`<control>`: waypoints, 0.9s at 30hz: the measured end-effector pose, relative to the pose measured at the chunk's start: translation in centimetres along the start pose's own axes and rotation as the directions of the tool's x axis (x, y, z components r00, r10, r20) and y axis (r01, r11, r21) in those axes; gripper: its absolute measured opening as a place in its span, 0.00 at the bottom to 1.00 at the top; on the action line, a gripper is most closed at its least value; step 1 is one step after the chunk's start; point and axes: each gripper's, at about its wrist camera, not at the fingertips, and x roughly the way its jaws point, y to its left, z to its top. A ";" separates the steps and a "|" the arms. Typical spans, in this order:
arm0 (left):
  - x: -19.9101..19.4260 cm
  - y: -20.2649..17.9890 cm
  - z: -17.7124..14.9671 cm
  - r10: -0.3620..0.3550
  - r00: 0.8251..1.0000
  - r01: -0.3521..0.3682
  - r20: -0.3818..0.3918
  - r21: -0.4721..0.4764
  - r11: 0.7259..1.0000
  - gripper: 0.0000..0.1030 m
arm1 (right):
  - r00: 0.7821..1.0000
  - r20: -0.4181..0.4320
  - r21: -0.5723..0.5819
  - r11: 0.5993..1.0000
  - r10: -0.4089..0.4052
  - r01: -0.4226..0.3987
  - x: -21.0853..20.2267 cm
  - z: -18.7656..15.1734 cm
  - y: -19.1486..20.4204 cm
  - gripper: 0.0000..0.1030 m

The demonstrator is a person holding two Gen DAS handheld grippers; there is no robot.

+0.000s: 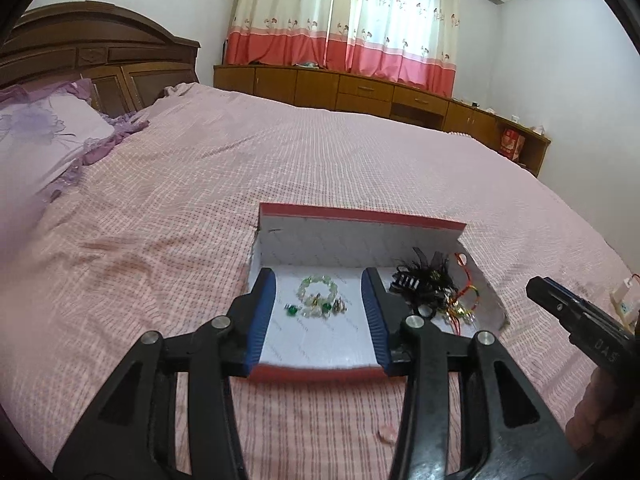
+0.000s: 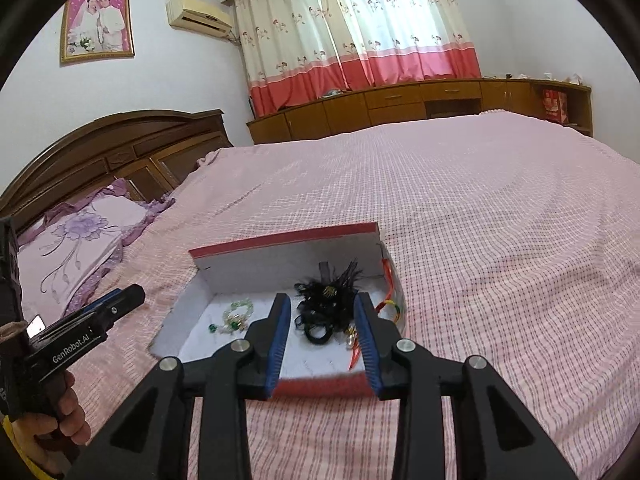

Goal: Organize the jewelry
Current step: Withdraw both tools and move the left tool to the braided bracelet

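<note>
A shallow red box (image 1: 360,220) with a white inside lies on the bed, also in the right wrist view (image 2: 280,242). At its left lie a pale green bead bracelet (image 1: 318,286) (image 2: 239,309), green stones and small rings (image 1: 316,307). At its right lie a black feathery hair piece (image 1: 424,278) (image 2: 328,300), a black hair tie (image 2: 319,334) and red cords (image 1: 464,292) (image 2: 390,300). My left gripper (image 1: 319,278) is open and empty, hovering over the bracelet side. My right gripper (image 2: 322,304) is open and empty, over the black hair piece.
The box rests on a pink checked bedspread (image 1: 320,152). Purple pillows (image 1: 40,132) and a wooden headboard (image 1: 100,60) stand at the left. A low wooden cabinet (image 1: 360,92) runs under the curtains. A white object (image 1: 624,300) lies at the bed's right edge.
</note>
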 end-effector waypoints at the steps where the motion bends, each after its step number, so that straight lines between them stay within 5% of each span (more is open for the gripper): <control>1: -0.4 0.1 -0.2 -0.001 1.000 0.001 -0.006 -0.002 1.000 0.35 | 1.000 0.000 0.002 1.000 0.004 -0.004 -0.6 -0.2 0.0 0.35; 13: -3.2 0.9 -3.3 -0.085 0.990 0.082 -0.115 -0.034 0.996 0.36 | 1.000 0.017 0.000 1.000 0.009 -0.009 -4.9 -1.9 1.2 0.35; 27: -4.6 0.8 -8.1 -0.093 0.973 0.092 -0.210 -0.013 0.996 0.35 | 1.000 -0.003 -0.015 1.000 0.015 -0.016 -7.3 -4.5 2.0 0.36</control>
